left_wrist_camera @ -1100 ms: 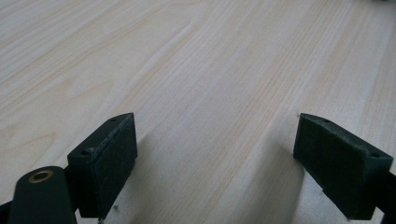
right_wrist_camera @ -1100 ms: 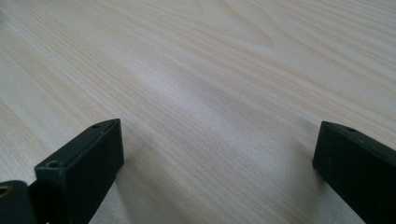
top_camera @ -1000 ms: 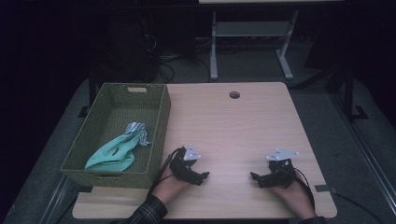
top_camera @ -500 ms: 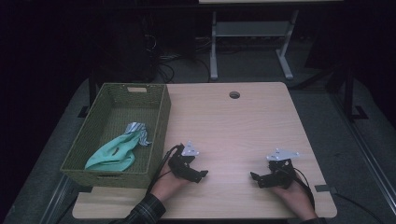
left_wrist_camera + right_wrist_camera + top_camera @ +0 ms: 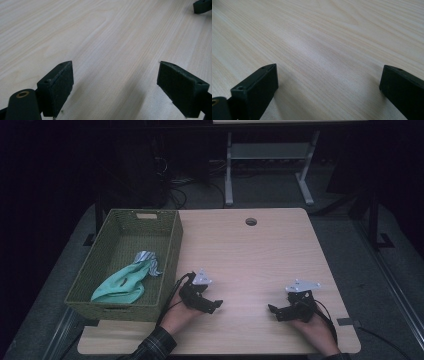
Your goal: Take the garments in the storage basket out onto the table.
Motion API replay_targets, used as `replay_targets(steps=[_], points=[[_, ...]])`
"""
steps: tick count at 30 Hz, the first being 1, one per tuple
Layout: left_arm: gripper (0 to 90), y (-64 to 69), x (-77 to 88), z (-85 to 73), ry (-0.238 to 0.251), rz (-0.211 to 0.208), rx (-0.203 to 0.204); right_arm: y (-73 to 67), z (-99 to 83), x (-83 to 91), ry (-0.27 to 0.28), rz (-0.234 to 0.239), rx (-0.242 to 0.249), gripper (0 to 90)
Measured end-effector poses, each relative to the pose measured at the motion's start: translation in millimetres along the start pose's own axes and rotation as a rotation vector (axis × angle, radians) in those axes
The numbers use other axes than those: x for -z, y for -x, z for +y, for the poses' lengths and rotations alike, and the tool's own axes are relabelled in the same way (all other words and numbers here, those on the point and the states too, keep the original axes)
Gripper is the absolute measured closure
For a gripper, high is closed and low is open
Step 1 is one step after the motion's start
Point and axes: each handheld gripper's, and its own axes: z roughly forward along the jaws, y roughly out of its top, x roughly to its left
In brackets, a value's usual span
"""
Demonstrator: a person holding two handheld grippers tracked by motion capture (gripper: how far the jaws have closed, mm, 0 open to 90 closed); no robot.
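Both grippers rest low on the light wooden table (image 5: pixel 250 255) near its front edge. My left gripper (image 5: pixel 216 305) lies beside the basket, its jaws pointing right and spread wide over bare wood (image 5: pixel 115 82). My right gripper (image 5: pixel 272 311) lies at the front right, jaws pointing left toward the other one and also spread wide with nothing between them (image 5: pixel 328 87). In the left gripper view a dark jaw tip of the right gripper (image 5: pixel 202 6) shows at the top right corner.
A green woven basket (image 5: pixel 170 255) stands at the table's left side, holding a teal cloth (image 5: pixel 120 285) with a grey striped piece (image 5: pixel 146 257). A round cable hole (image 5: pixel 251 221) sits near the far edge. Beyond the table stand a metal frame (image 5: pixel 230 170) and cables on a dark floor.
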Motion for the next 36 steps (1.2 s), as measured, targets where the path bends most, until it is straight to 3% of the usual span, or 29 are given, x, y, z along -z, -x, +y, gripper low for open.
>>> replay_targets(steps=[14,18,36], points=[[13.9,0.5,10.7,8.0,0.041,-0.014,-0.003,0.0,0.0,0.0,0.0,0.0,0.0,1.7],[13.8,0.3,11.7,8.7,0.033,-0.01,-0.019,-0.1,0.0,0.0,0.0,0.0,0.0,1.7],[13.8,0.7,20.8,16.8,0.041,-0.012,-0.009,-0.1,0.0,0.0,0.0,0.0,-0.001,1.7]])
